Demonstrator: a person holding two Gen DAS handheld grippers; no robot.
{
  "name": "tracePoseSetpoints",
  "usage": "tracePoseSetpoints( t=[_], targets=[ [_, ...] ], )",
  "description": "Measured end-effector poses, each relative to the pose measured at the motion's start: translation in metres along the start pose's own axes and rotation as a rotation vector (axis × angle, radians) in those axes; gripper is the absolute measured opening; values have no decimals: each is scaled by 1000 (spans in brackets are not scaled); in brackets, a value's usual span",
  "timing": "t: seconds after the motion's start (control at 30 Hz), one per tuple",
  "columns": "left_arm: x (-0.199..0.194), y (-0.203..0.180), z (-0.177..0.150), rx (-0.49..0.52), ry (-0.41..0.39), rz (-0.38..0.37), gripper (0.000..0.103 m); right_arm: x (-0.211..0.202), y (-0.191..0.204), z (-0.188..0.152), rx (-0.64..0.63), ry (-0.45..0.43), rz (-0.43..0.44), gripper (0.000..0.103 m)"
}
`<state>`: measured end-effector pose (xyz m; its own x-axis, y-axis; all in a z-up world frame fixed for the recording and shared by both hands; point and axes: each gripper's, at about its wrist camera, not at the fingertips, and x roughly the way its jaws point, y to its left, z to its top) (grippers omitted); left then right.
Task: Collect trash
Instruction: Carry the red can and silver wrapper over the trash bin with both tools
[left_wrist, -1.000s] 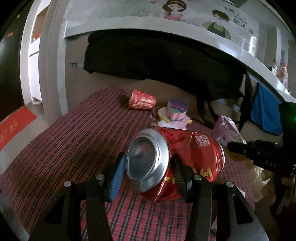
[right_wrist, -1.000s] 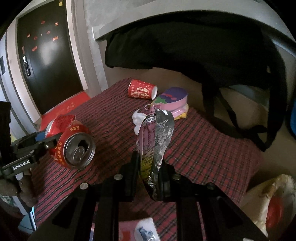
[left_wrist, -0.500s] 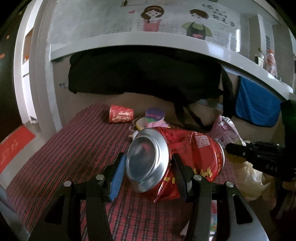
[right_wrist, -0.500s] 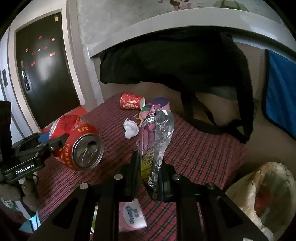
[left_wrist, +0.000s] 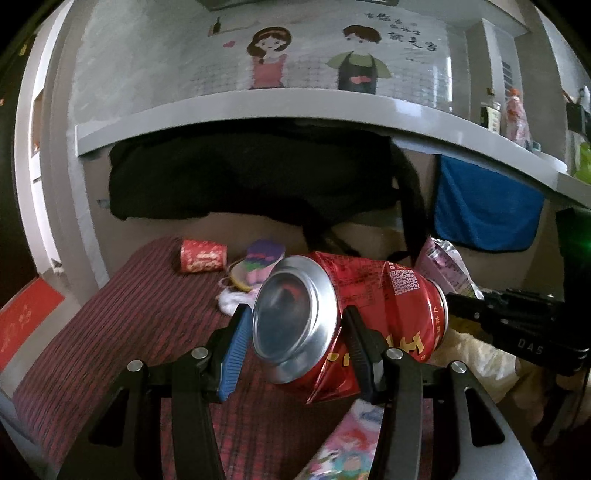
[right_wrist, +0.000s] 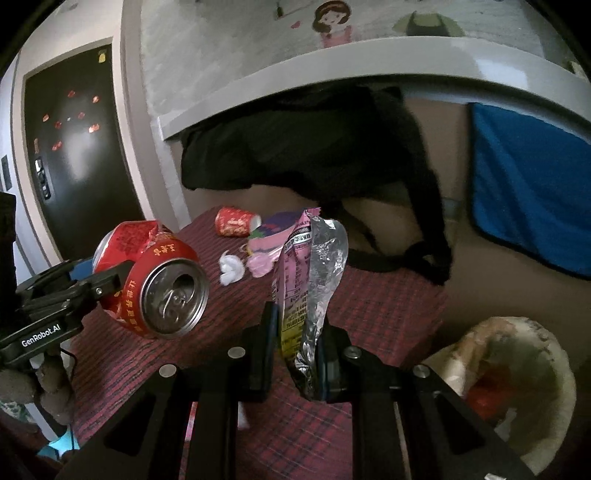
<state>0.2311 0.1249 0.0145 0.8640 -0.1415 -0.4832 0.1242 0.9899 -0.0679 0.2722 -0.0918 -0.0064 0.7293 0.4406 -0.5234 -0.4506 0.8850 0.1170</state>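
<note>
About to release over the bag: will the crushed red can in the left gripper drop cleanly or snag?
The can looks opened and dented, so probably empty and light. Its crumpled wall bulges past one finger of the left gripper and might catch briefly.

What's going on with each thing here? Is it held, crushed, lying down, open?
Left hand-held gripper: shut on the can.
Can: dented, opened, held off the table.
Right hand-held gripper: shut on the wrapper.
Wrapper: torn open, crumpled, held upright.
Paper cup: lying on its side on the table.
Tissue: crumpled, on the table.
Trash bag: open, beside the table.
</note>
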Motion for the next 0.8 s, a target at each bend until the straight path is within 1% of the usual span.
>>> tracePoseSetpoints(
  t=[0.23, 0.33, 0.47, 0.57, 0.7, 0.8],
  targets=[
    [12, -50, 12, 46, -2, -59, 51, -38, -49, -7, 53, -47, -79, 17],
    [22, -78, 17, 69, 6, -102, 51, -55, -76, -13, 87, -63, -127, 17],
    [40, -112, 20, 101, 24, -161, 51, -76, -113, -22, 141, -77, -194, 17],
    [57, -137, 22, 100, 49, -219, 51, -87, -136, -29, 171, -84, -235, 17],
    [77, -167, 21, 98, 88, -285, 51, -98, -157, -39, 200, -90, -273, 17],
    [90, -189, 17, 121, 108, -302, 51, -101, -167, -45, 214, -91, -292, 17]
  ],
)
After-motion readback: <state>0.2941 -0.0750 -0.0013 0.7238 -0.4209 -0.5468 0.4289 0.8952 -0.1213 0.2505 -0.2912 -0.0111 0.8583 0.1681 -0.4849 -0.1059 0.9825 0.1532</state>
